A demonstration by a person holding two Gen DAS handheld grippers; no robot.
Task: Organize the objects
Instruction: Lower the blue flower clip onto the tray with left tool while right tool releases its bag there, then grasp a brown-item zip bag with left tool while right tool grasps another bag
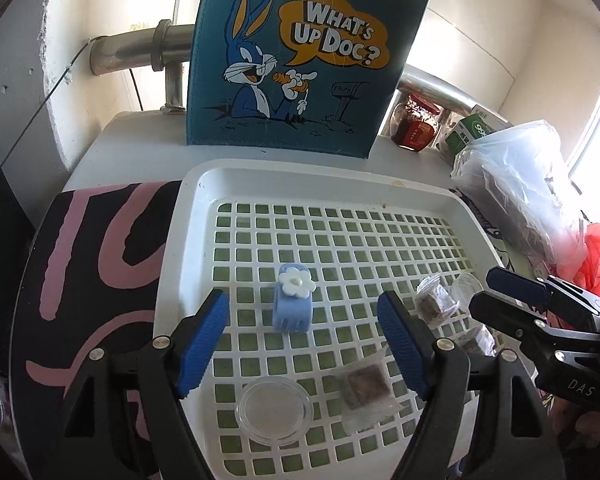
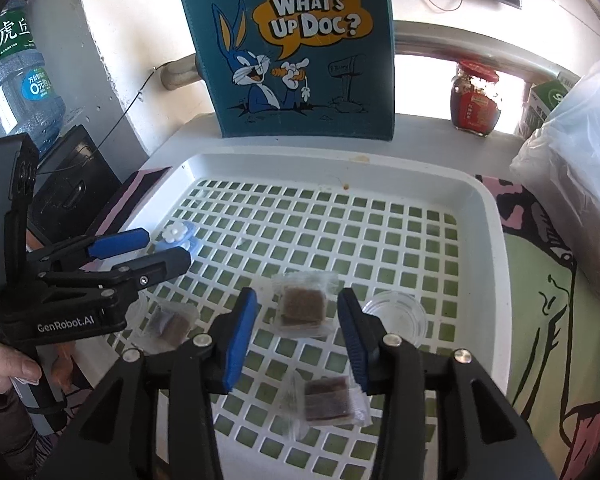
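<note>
Two hand-held claws hover over a white slotted tray [image 1: 188, 240] on a cluttered surface [image 1: 140, 148]. The left claw [image 1: 302, 320] stands released, its blue pads wide apart, with a pale blue hair clip [image 1: 293, 304] topped by a white flower sitting upright on the tray between and just beyond them, touched by neither. At five o'clock from the clip lies a wrapped brown snack cube [image 1: 366, 394]; at six o'clock, a clear round lid [image 1: 275, 406]. The right claw [image 2: 296, 336] is also released, its pads flanking another wrapped brown cube [image 2: 303, 306] without pressing it. A third wrapped cube [image 2: 327, 400] lies near its lower pad, and a clear round dish [image 2: 396, 314] sits at three o'clock. A blue cartoon rabbit bag [image 2: 300, 60] stands at twelve o'clock behind the tray.
</note>
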